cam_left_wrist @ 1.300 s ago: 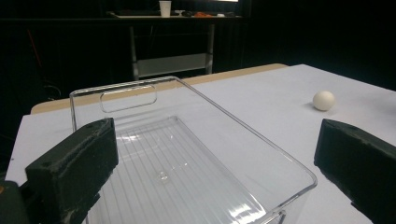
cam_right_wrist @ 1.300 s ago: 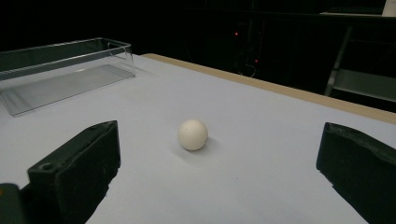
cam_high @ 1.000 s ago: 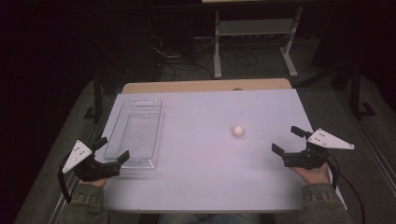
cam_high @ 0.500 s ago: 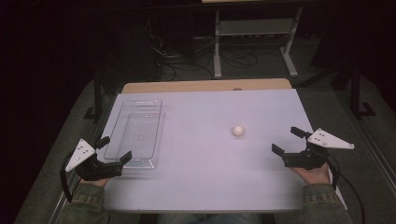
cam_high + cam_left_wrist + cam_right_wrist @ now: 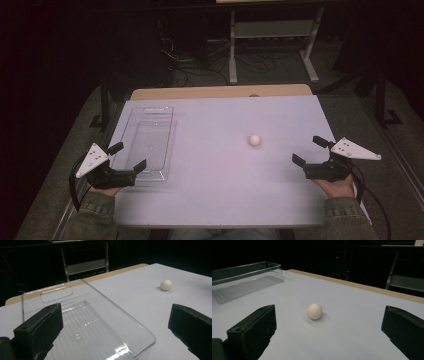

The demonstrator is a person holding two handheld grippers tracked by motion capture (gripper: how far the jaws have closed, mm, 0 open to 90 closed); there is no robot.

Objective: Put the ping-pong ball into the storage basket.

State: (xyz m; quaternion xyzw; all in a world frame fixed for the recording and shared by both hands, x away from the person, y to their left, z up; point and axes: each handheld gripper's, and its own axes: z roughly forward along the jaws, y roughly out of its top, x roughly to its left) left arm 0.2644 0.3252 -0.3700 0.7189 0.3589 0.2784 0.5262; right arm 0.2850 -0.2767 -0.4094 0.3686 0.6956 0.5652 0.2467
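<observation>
One smooth white ball (image 5: 255, 140), clear ribbed tray (image 5: 131, 150).

The person wears olive-green jacket sleeves with cuffs at the wrists. Each hand carries a black gripper: the left gripper (image 5: 127, 156) and right gripper (image 5: 310, 150) each have two blocky matte jaws, a pale grey three-cornered plate dotted with small screws, and a trailing black cable.

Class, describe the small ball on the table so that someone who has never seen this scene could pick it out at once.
Start at the pale table. A clear plastic tray lies along its left side; look right of the middle, on bare tabletop. There sits the ball, ahead of the right tongs: the one small, round, white thing, touching nothing else.
</observation>
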